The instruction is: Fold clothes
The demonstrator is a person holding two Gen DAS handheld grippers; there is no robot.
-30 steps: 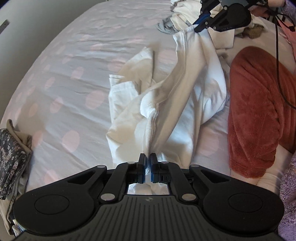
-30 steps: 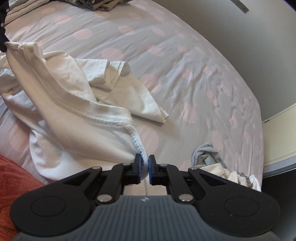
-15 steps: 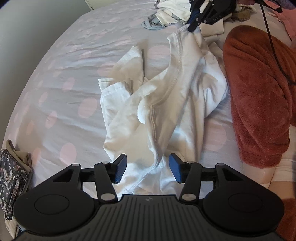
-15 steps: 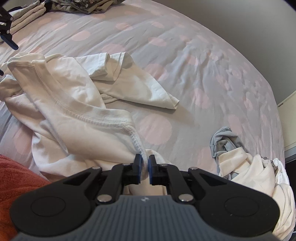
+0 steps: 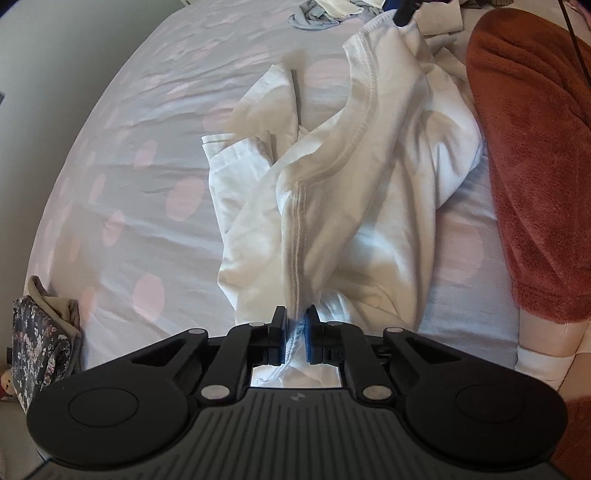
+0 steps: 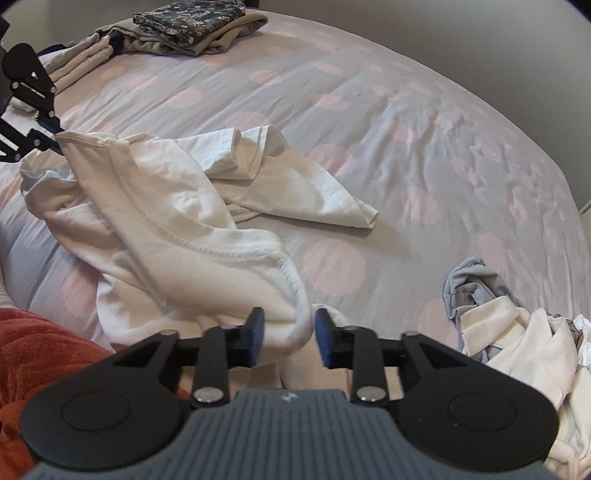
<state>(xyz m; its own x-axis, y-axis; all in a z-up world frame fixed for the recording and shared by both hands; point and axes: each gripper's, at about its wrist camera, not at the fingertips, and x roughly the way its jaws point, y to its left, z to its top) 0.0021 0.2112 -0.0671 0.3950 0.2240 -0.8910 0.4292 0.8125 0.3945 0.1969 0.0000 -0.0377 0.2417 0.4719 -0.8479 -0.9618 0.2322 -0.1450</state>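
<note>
White cotton, crumpled: I see the T-shirt (image 5: 373, 192) lying on the dotted bed (image 5: 140, 206), its ribbed neckline raised in a ridge. My left wrist view shows the left gripper (image 5: 295, 330) pinching that hem, and a red fleece-covered leg (image 5: 535, 158) beside it. Only my right wrist view shows the right gripper (image 6: 286, 338) spread around a fabric fold, folded clothes (image 6: 184, 26) stacked beyond, and an unsorted pile (image 6: 517, 328).
</note>
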